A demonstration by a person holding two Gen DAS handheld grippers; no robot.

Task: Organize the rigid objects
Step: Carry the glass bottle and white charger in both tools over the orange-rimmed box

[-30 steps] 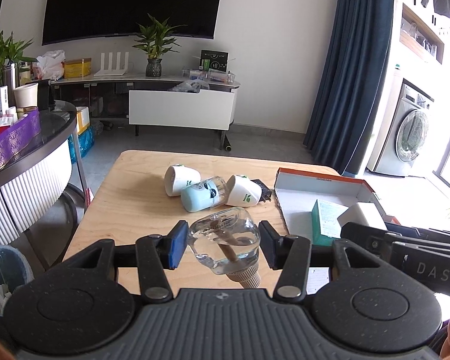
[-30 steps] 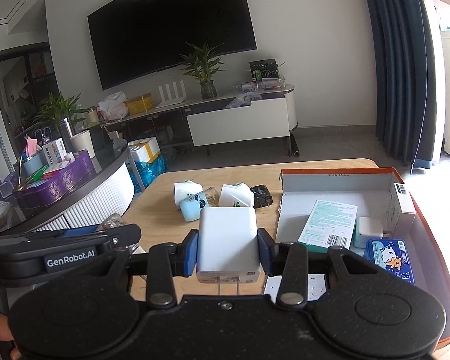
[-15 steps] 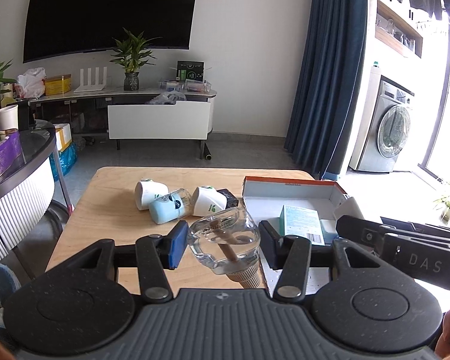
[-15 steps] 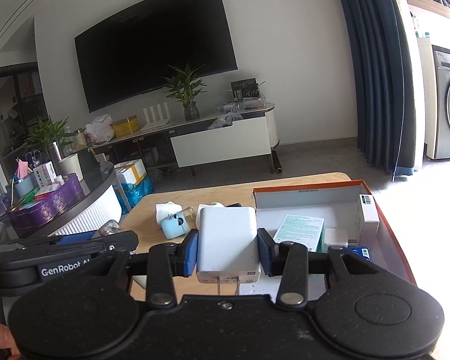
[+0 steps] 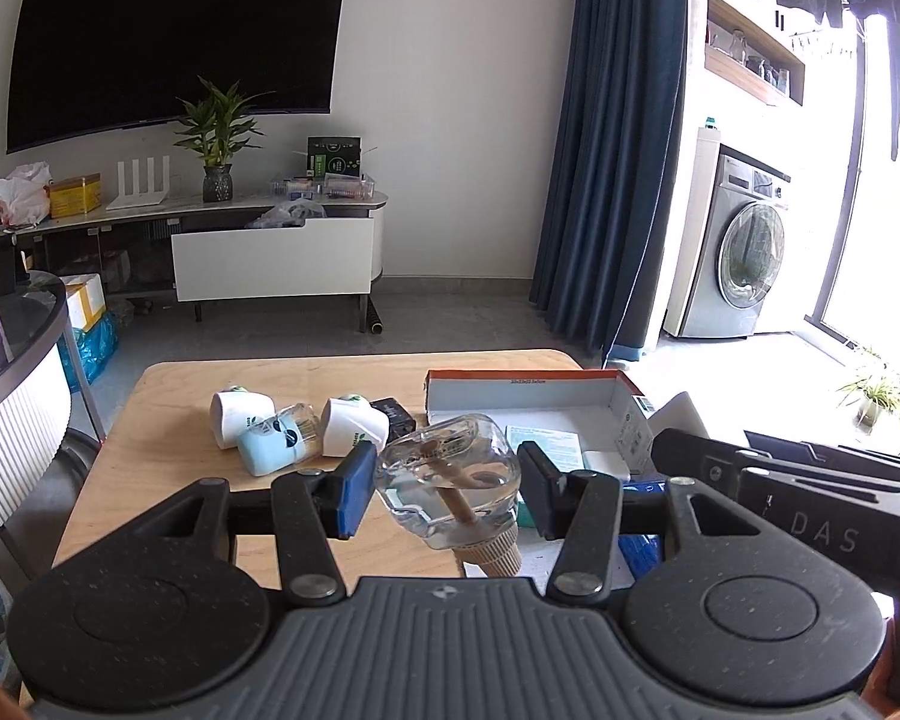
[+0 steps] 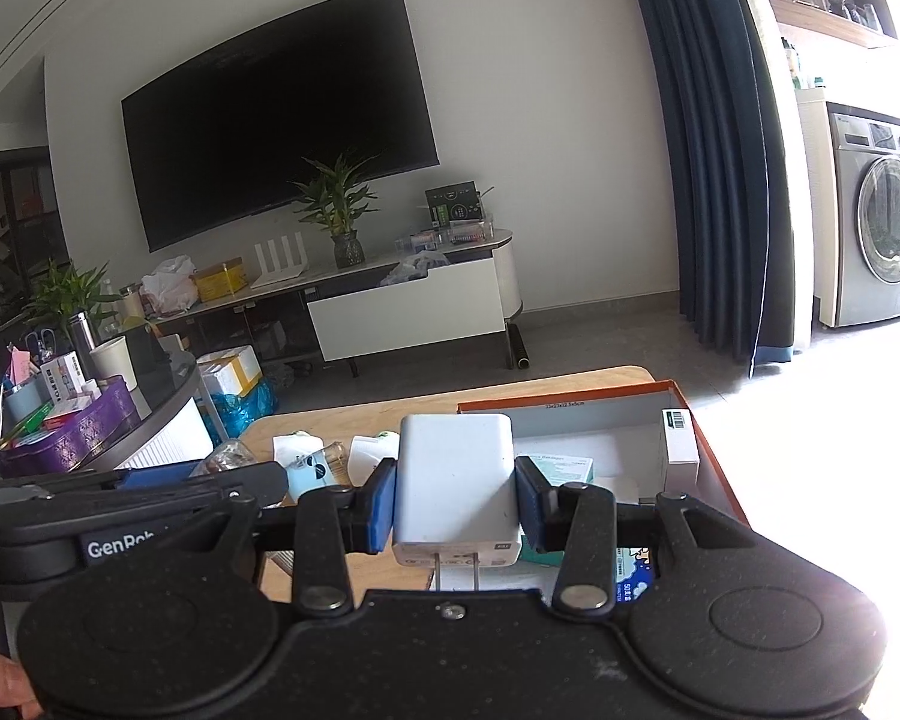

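My left gripper [image 5: 447, 489] is shut on a clear glass bottle [image 5: 450, 480] with a beige ribbed cap and a brown wick inside, lifted above the wooden table [image 5: 150, 450]. My right gripper [image 6: 455, 495] is shut on a white plug-in charger [image 6: 456, 474], prongs toward the camera, also held over the table. An open orange-rimmed cardboard box [image 5: 546, 399] lies on the table's right side and holds a teal packet [image 5: 546, 438] and small white boxes. Two white cups [image 5: 237, 414] and a light-blue container [image 5: 276, 447] lie tipped on the table's middle.
A small black item [image 5: 393, 411] sits beside the cups. To the left stands a round dark-topped counter [image 6: 168, 384] with a purple tray. Beyond the table are a TV cabinet [image 5: 270, 240], a dark blue curtain [image 5: 606, 150] and a washing machine [image 5: 744, 252].
Both grippers have drawn back and risen slightly with their loads, so the table and box look smaller and lower. The grips on bottle and charger are unchanged.
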